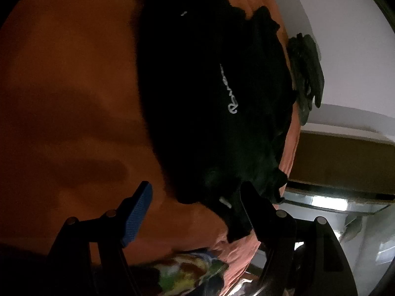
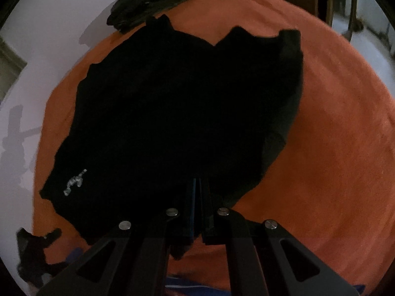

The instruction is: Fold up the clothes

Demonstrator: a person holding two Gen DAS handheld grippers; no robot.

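Note:
A black garment (image 1: 209, 93) with small white lettering lies spread on an orange blanket (image 1: 69, 86). In the left wrist view my left gripper (image 1: 195, 192) is open, its blue-padded finger (image 1: 138, 214) over the blanket and the other finger at the garment's near hem. In the right wrist view the same garment (image 2: 172, 113) fills the middle. My right gripper (image 2: 196, 192) is shut on the garment's near edge, the jaws pressed together with dark cloth between them.
A second dark folded garment (image 2: 145, 2) lies at the blanket's far edge by a white wall (image 2: 49, 24); it also shows in the left wrist view (image 1: 306, 74). A patterned cloth (image 1: 187, 271) lies near the left gripper. A wooden board (image 1: 345, 162) stands at right.

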